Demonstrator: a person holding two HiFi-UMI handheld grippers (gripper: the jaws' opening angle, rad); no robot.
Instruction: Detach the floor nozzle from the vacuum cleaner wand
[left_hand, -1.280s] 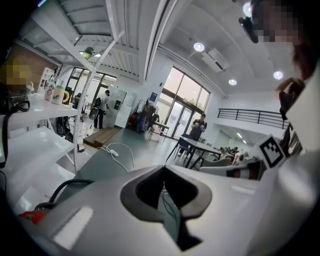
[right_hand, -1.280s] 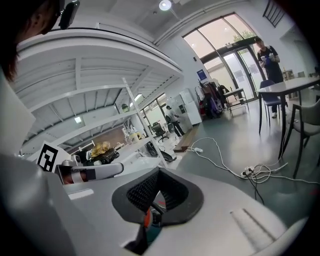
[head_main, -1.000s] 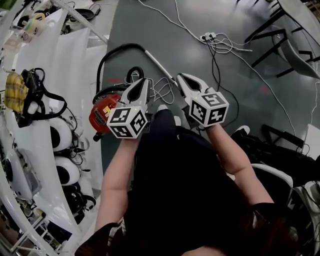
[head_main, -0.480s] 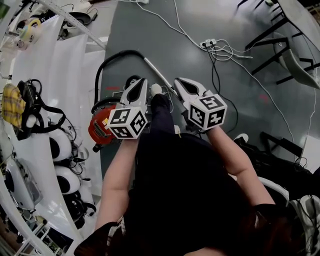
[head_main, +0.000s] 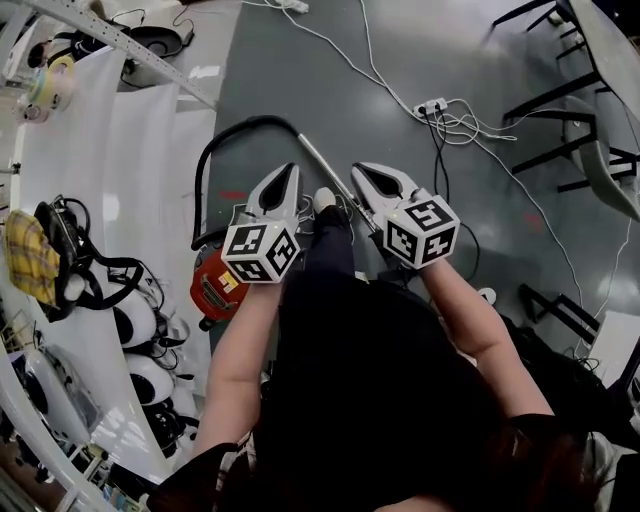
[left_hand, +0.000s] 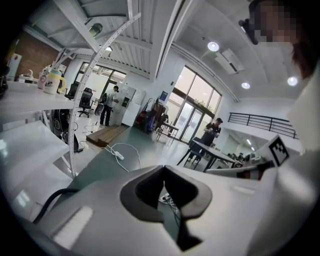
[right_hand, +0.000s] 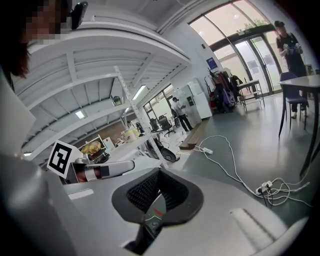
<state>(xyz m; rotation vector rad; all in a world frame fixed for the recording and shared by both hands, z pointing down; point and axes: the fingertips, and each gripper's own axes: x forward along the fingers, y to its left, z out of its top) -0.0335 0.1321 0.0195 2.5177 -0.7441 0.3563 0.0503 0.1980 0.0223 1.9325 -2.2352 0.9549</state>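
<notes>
Standing along the left side is a white shelf unit (head_main: 135, 160) loaded with gear, a yellow checked cloth (head_main: 27, 258) among it near the edge. Just right of the shelving, on the grey floor, sits the red vacuum cleaner body (head_main: 212, 288), and its black hose (head_main: 213, 150) loops up and over to meet the silver wand (head_main: 318, 160), which slants down to the right across the floor. The left gripper (head_main: 285, 180) is held out above the vacuum body, its marker cube (head_main: 262, 250) facing up, its tongs pressed together with nothing between them; in the left gripper view only floor and cable show through the gap behind the tips. Between the two grippers the toe of the person's white shoe (head_main: 324, 199) pokes out beside the wand. The right gripper (head_main: 368, 178) hovers over the lower stretch of the wand, likewise closed tight and empty, not touching it as far as I can see. The wand's lower end runs out of sight beneath that gripper, so the floor nozzle itself cannot be made out. Farther right a white power strip (head_main: 432, 104) lies among tangled white cables, and black chair legs (head_main: 560, 150) stand at the far right.
</notes>
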